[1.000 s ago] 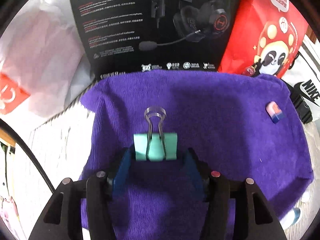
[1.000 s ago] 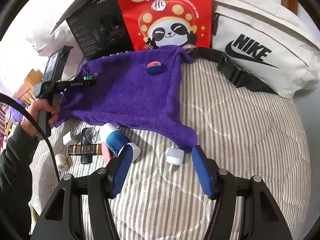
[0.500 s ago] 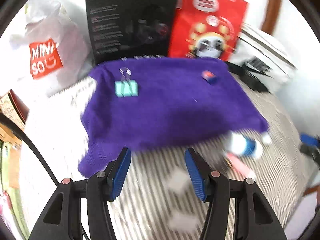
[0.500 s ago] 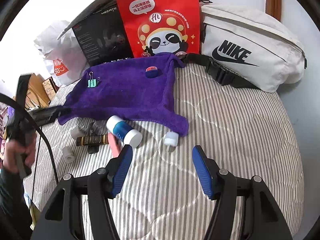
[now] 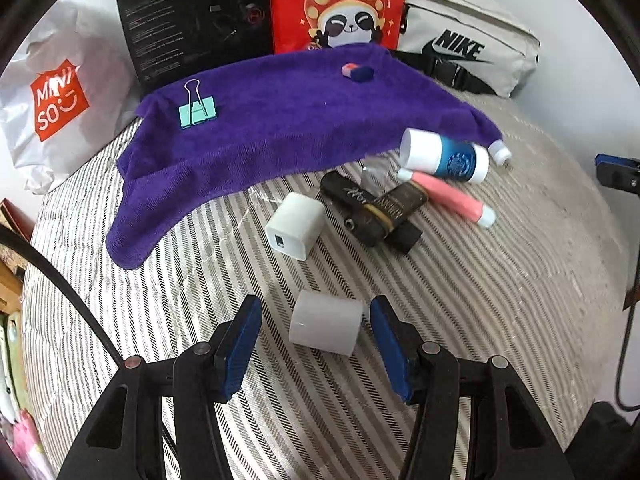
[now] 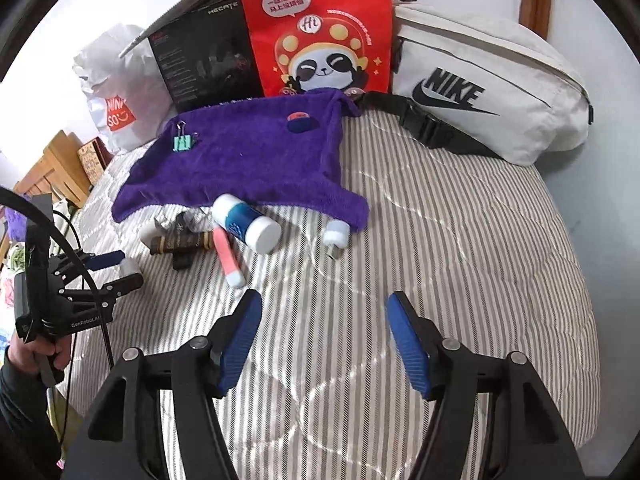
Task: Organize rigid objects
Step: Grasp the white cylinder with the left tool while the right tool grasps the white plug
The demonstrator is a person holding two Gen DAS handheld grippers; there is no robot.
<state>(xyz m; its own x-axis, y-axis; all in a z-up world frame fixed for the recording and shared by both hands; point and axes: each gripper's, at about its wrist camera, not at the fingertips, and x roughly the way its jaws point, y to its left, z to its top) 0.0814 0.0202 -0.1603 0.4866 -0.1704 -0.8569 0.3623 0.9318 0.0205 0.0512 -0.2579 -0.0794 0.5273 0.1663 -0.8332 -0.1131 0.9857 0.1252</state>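
Observation:
A mint binder clip and a pink-and-blue eraser lie on the purple towel. My left gripper is open, low over the striped quilt, with a white cylinder between its fingers and a gap on the left side. Beyond it lie a white charger cube, dark tubes, a pink tube and a blue-and-white bottle. My right gripper hovers over bare quilt, its jaws opening with nothing between them. A small white bottle lies ahead of it.
Behind the towel stand a white Miniso bag, a black headset box, a red panda bag and a white Nike bag. The striped quilt stretches to the right. A hand holds the left gripper.
The left gripper let go of the binder clip on the towel and drew back to the white cylinder. The right gripper pulled back from the small white bottle and its jaws widened.

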